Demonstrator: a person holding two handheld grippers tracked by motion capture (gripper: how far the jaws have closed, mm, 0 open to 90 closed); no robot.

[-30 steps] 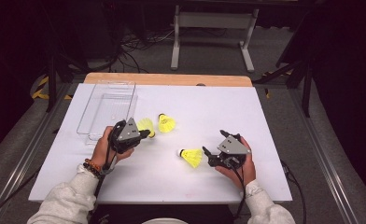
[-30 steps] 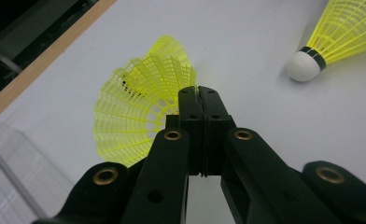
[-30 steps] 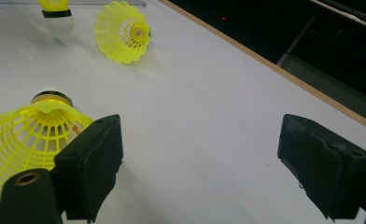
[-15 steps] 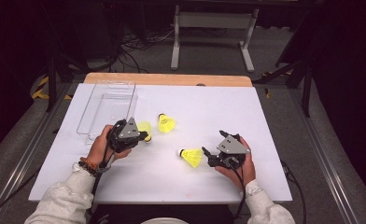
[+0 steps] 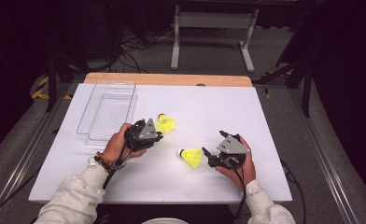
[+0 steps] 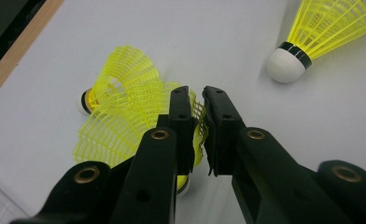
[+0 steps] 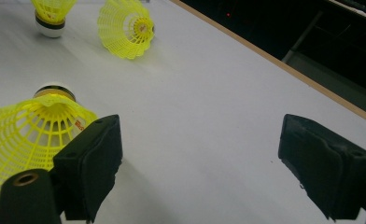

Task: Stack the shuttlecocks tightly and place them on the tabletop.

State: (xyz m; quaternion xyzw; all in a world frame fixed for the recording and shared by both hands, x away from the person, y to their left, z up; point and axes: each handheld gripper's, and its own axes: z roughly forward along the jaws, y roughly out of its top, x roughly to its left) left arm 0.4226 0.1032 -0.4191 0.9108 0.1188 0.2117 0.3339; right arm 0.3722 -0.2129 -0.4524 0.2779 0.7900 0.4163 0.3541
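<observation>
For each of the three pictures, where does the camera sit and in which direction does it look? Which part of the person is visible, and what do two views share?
High view: above the person's side, looking forward and down on the white table; both sleeves and hands, left gripper, right gripper, clear tray.
Left gripper view: on the left gripper, looking along its jaws pinching a held shuttlecock.
Right gripper view: on the right gripper, jaws wide apart beside the near shuttlecock.
Shared: that near shuttlecock also lies in the high view.
</observation>
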